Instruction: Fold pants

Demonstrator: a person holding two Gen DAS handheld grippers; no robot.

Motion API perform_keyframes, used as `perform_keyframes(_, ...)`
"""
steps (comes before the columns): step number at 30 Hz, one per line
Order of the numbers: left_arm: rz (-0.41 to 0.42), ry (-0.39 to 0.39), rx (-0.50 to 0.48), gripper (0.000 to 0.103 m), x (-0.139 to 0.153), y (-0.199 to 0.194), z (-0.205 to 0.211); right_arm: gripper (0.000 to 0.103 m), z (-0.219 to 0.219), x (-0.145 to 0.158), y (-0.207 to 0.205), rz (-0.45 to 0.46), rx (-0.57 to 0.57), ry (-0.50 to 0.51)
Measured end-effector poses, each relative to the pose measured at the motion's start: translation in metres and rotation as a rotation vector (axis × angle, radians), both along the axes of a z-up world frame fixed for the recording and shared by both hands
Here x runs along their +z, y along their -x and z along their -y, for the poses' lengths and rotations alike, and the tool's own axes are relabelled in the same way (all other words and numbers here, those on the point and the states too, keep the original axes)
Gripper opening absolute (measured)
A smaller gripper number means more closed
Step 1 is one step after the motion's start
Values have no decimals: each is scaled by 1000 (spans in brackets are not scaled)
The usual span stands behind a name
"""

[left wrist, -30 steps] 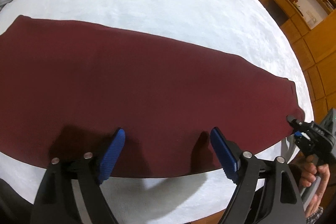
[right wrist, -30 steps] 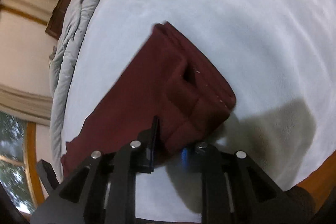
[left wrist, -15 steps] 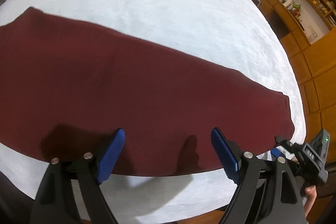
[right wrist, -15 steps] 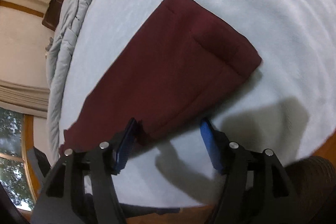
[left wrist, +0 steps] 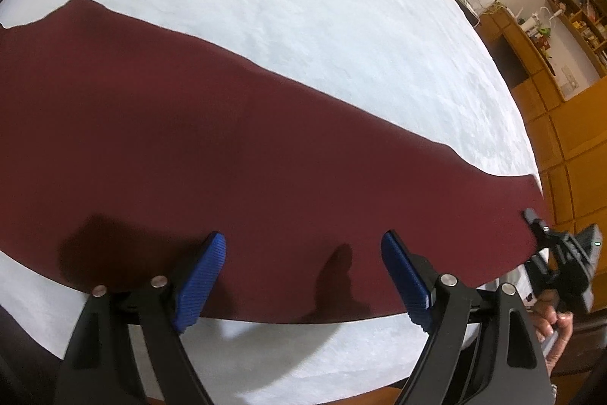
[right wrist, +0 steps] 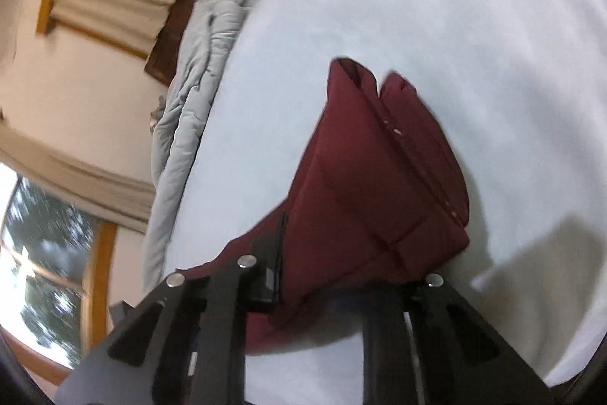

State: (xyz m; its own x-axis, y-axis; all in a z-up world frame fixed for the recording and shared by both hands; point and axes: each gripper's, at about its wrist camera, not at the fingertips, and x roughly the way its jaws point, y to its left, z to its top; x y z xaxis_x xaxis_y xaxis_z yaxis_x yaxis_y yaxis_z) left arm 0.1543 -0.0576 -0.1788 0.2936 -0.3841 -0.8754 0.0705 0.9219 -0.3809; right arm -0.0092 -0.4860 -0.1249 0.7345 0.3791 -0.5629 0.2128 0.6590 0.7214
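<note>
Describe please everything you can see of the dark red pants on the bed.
The maroon pants are of soft, plain knit-looking cloth, folded lengthwise into one long band lying flat across the white bed cover. At the waistband end, with stitched seams, the right gripper pinches the cloth and raises it off the cover. The left gripper hovers open over the near edge, not gripping.

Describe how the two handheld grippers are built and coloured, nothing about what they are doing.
The left gripper has matte black cut-out arms with silver rivets, ending in ribbed blue pads. The right gripper has the same black frame and silver rivets; its pads are hidden by fabric. In the left view its black body carries a small green light, held by a bare hand.
</note>
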Motion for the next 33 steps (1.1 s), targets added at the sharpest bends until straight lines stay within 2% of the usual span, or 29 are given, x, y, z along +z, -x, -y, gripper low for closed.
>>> perform_keyframes(5,73,-2,-5,85,19,-2,-3,13,34,16,8,40,-73,-80)
perform_keyframes(8,92,-13,-5,86,21,-6,-2,13,60,17,21,31,-170,-46)
perform_keyframes(11,63,-37,-4,86,3,-9,-2,13,77,-10,25,-80,-220,-63)
perform_keyframes(12,30,-53,-10,86,-10,-11,0,13,74,-21,23,-142,-209,-23)
perform_keyframes(13,34,-63,-17,86,-17,-11,0,14,71,-27,21,-186,-205,24)
perform_keyframes(17,81,-120,-70,88,-20,-6,10,14,72,-20,23,-174,-201,33)
perform_keyframes(19,72,-85,-47,89,-19,-8,6,14,63,-4,20,-155,-189,89)
perform_keyframes(21,62,-43,-26,90,-18,-10,0,14,50,23,22,-95,-166,157)
perform_keyframes(26,57,44,4,90,-11,-9,-26,15,-16,87,12,35,-49,327)
perform_keyframes(33,54,87,52,90,-2,-5,-55,15,-112,129,-28,122,104,406)
